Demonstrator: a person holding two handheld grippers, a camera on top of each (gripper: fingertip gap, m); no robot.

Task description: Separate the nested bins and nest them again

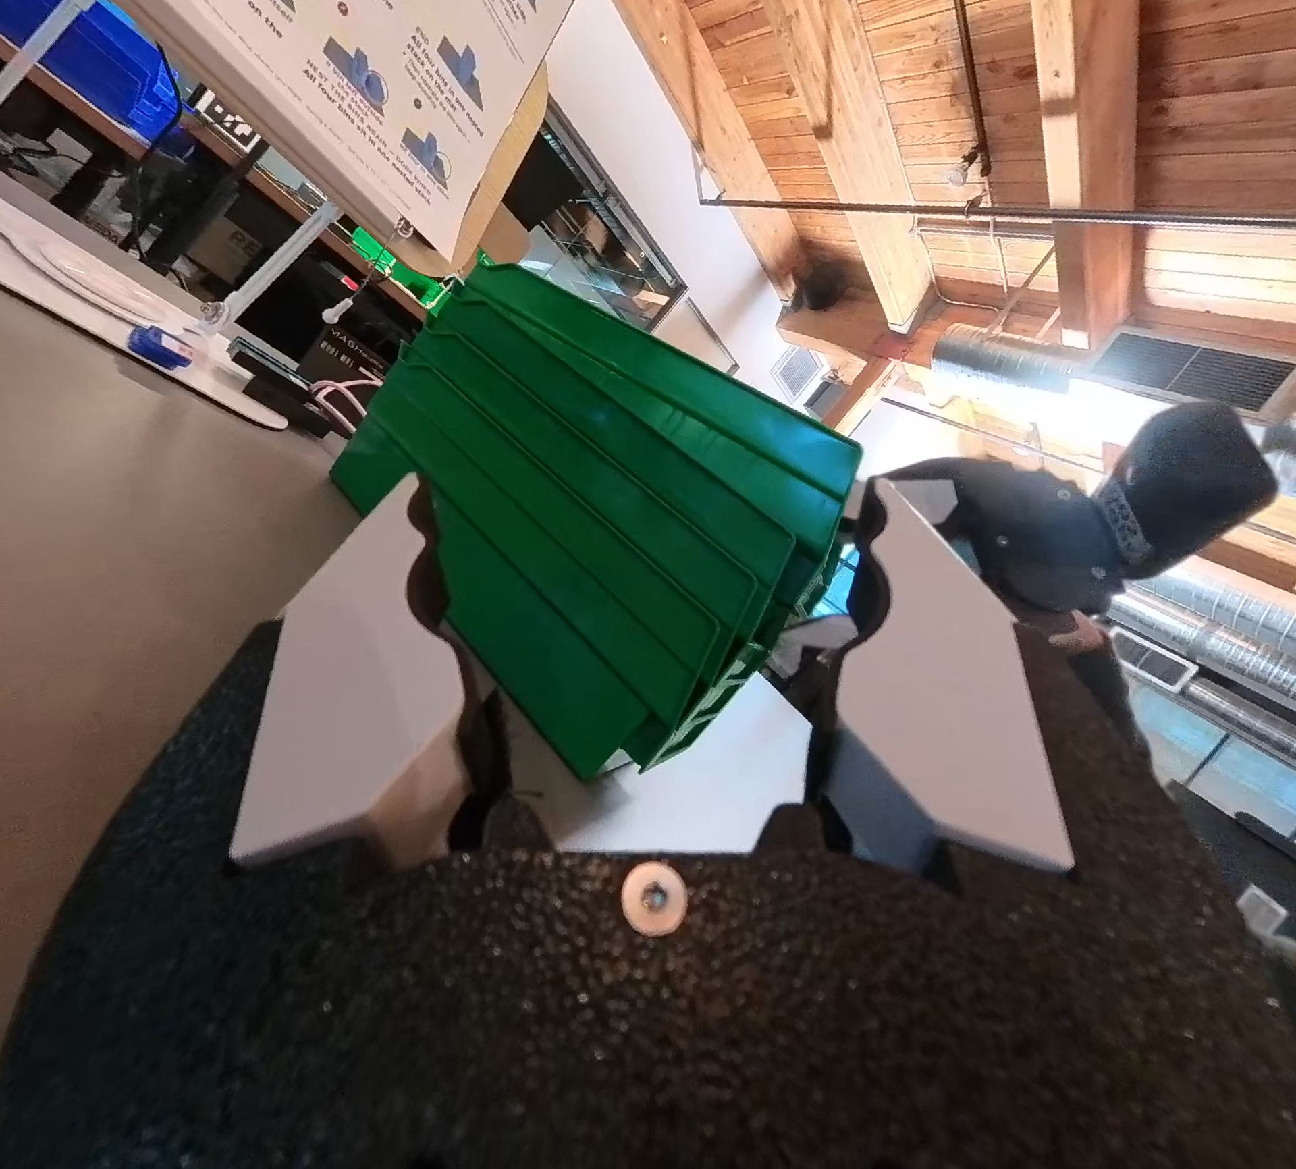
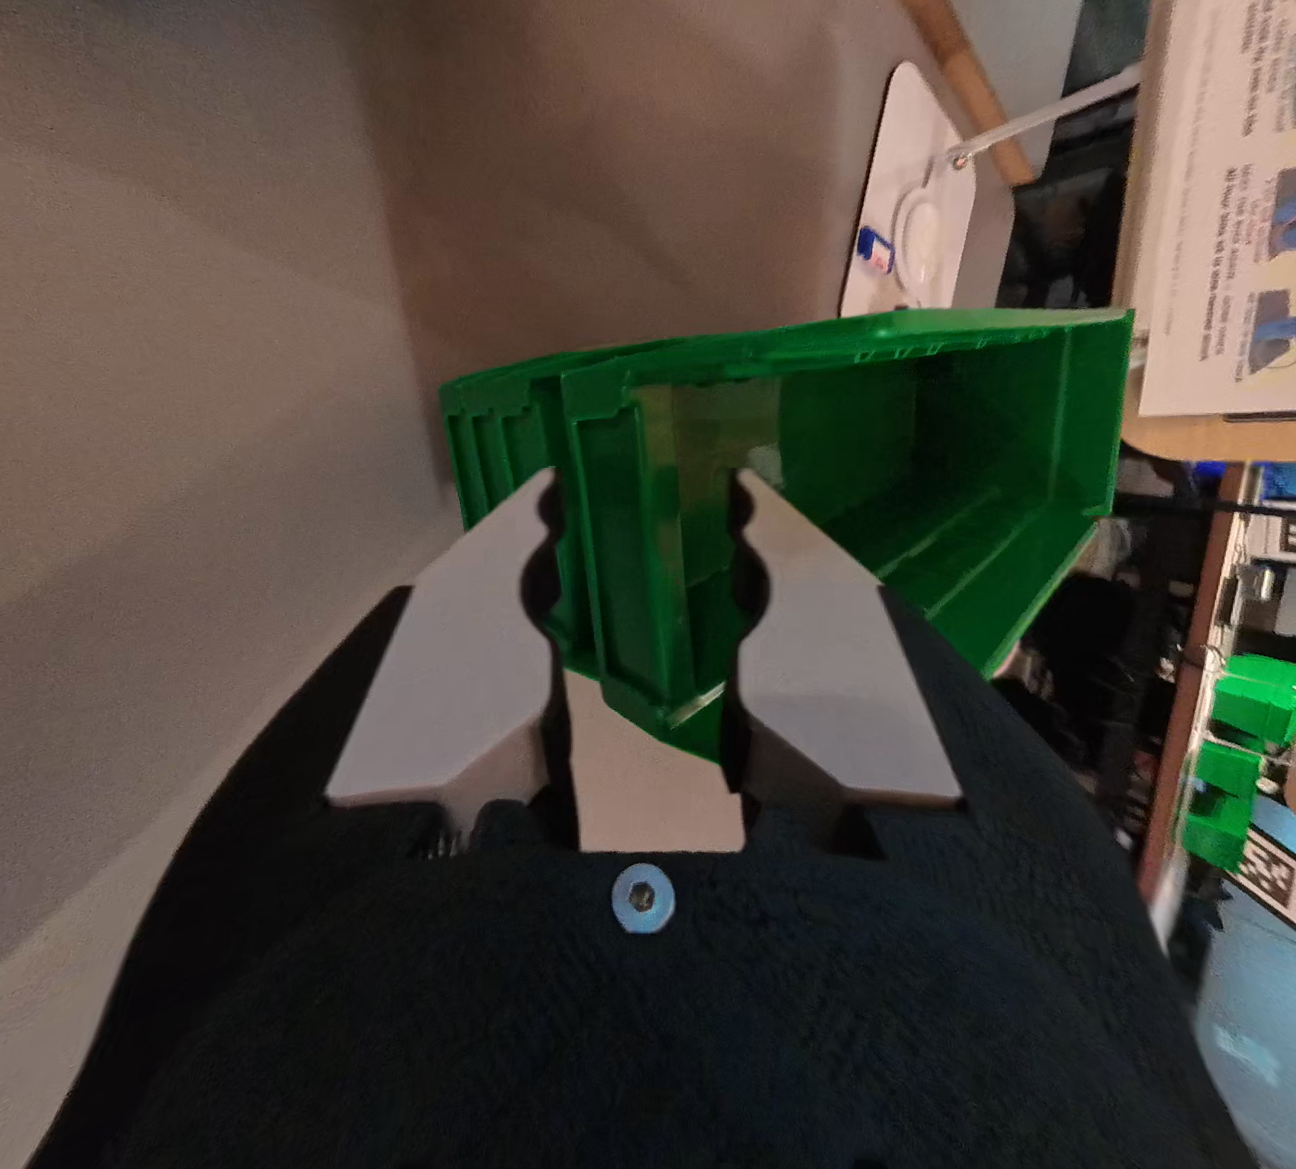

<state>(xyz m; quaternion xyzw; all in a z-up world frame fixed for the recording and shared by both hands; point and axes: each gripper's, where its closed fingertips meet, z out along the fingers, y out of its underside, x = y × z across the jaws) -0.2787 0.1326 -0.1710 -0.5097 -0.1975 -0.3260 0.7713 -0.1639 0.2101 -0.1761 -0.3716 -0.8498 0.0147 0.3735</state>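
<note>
With the left gripper spread wide around the nested green bins on the table, the right gripper clamps the top bin's front lip and should pull straight out.

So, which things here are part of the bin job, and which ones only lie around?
Part of the job:
- stack of green bins, nested, on the table
- right gripper, shut on the wall of the innermost bin
- left gripper, open around the stack

Only lying around:
- instruction sheet
- blue bins on a shelf
- white pad
- small green blocks
</note>
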